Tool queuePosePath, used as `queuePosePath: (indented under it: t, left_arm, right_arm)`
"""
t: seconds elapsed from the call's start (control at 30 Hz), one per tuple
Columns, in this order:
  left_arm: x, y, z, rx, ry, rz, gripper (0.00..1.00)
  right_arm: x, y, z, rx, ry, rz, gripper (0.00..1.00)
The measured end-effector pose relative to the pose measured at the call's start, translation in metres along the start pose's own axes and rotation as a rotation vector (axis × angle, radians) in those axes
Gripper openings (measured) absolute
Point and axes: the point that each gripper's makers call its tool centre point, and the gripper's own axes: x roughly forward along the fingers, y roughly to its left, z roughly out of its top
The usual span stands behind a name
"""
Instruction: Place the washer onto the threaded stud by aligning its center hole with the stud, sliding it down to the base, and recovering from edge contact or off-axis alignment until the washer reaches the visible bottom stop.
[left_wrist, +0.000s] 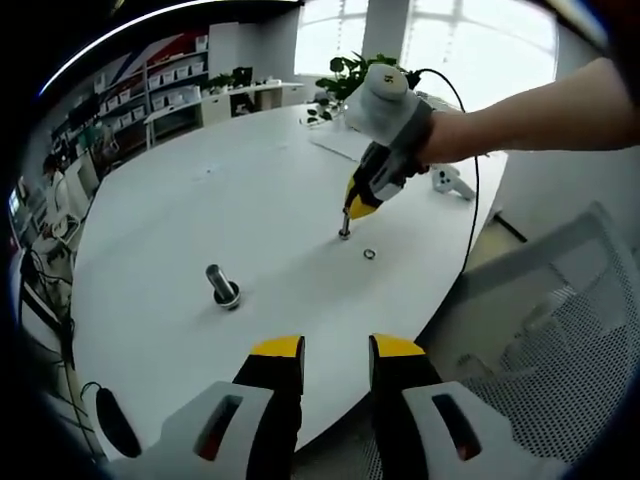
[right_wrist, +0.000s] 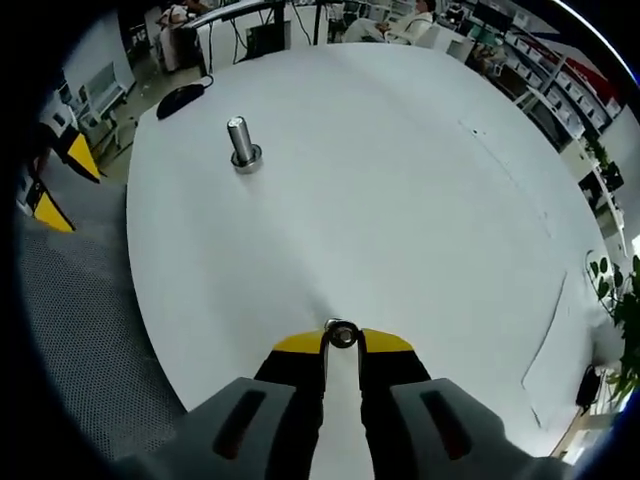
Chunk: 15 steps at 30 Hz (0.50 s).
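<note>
1. The right gripper pinches a washer at its tips, low over the white table.
2. The stud stands upright, well apart from it.
3. The left gripper hangs spread at the table's edge.
4. A second washer lies near the right gripper.

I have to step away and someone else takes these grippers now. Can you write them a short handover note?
Right gripper: shut on a small silver metal washer, low over the white round table.
Left gripper: open, holding nothing, hovering at the table edge.
Upright silver threaded stud stands apart from both, nothing on it yet.
A second small silver ring lies on the table near the right gripper.
Left: carry washer to stud, align, slide down to base.
</note>
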Motion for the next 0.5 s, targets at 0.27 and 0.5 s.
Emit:
queuePosePath:
  t: [0.27, 0.5]
  left_arm:
    - [0.001, 0.000, -0.002, 0.001, 0.009, 0.001, 0.24]
    - [0.001, 0.001, -0.003, -0.002, 0.013, 0.004, 0.24]
  right_arm:
    - [0.018, 0.001, -0.005, 0.011, 0.023, 0.017, 0.14]
    - [0.029, 0.006, -0.012, 0.023, 0.047, 0.027, 0.14]
